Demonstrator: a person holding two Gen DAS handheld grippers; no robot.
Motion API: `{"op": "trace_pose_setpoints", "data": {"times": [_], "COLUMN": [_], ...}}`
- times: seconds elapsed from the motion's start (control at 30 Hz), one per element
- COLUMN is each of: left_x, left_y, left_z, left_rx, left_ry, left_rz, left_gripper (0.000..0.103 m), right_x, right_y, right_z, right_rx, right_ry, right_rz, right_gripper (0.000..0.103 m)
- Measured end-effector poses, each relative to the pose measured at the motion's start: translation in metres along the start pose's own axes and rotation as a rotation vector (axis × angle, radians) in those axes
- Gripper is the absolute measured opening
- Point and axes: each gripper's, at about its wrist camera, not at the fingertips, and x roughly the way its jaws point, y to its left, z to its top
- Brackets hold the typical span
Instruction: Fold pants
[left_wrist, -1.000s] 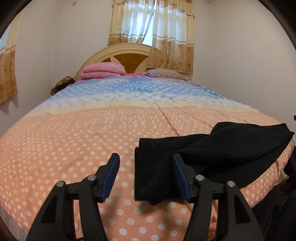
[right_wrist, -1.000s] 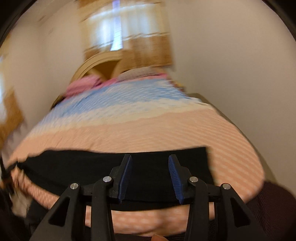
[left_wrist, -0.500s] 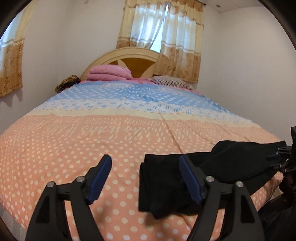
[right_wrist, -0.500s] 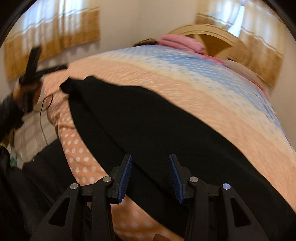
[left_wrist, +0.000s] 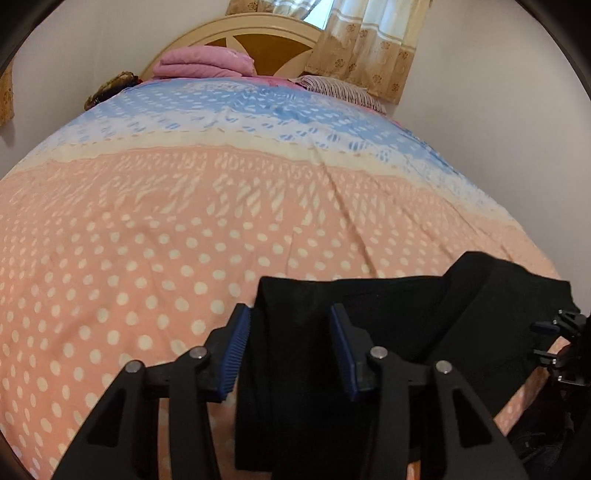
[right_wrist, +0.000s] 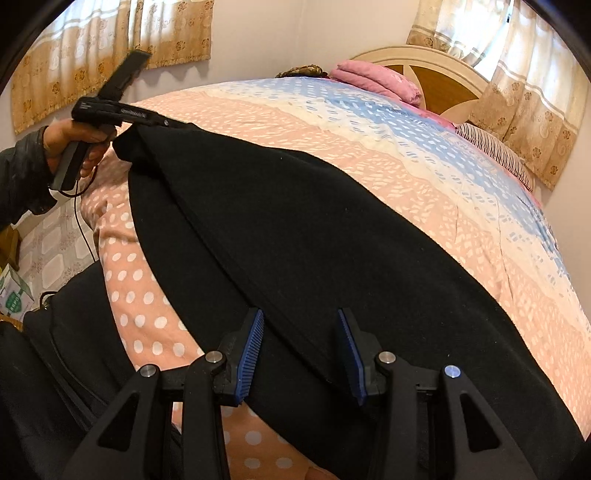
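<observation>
- Left gripper (left_wrist: 290, 349) — jaws have just been closing around the end of the black pants (left_wrist: 388, 332); cloth sits between the pads, but a gap shows by the left pad, so no firm pinch is seen yet. Only the top layer could be caught, since the edge is bunched.
- Pants are laid along the near edge of the bed (left_wrist: 184, 221), partly folded lengthwise; a tug could drag them off the edge.
- Right gripper (right_wrist: 299, 347) is held part open over the other end, nothing clamped — if the fold seam is missed, the layers could be skewed.
</observation>
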Motion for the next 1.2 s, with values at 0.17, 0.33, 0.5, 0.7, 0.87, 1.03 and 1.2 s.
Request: {"op": "trace_pose_setpoints", "data": {"times": [0.17,0.33,0.5,0.7,0.87,1.03,1.2], "left_x": [0.001,-0.015,-0.028,-0.013,0.01,-0.006,-0.052], "left_y": [-0.005,-0.006,0.007,0.015,0.03,0.024,0.014], "left_z": [0.0,0.015,0.037,0.04,0.036,0.027,0.004], "left_rx": [0.012,0.011,-0.028,-0.042,-0.073,-0.062,-0.05], "left_ry": [0.021,-0.035,-0.096,-0.069,-0.039,-0.07,-0.115], "left_rz": [-0.013,-0.014,-0.027,-0.002,0.006,0.011,0.015], "left_gripper": [0.008,0.007,0.007,0.007,0.004,0.004,0.056], "right_x": [0.008,0.005,-0.015,-0.026,-0.004,-0.008,-0.006], "right_y": [0.003,-0.002,-0.005,0.002,0.015,0.005,0.006], "right_z": [-0.002,0.001,0.01,-0.001,-0.02,-0.015,-0.02], "right_rx": [-0.021,0.006,0.01,0.002,-0.039,-0.009,-0.004], "right_ry": [0.004,-0.015,-0.057,-0.052,0.013,0.0,-0.005], "right_rz": [-0.021,-0.03,-0.035,-0.001,-0.022,-0.006,-0.004], "right_gripper": [0.043,0.015,0.004,0.004,0.004,0.004,0.004]}}
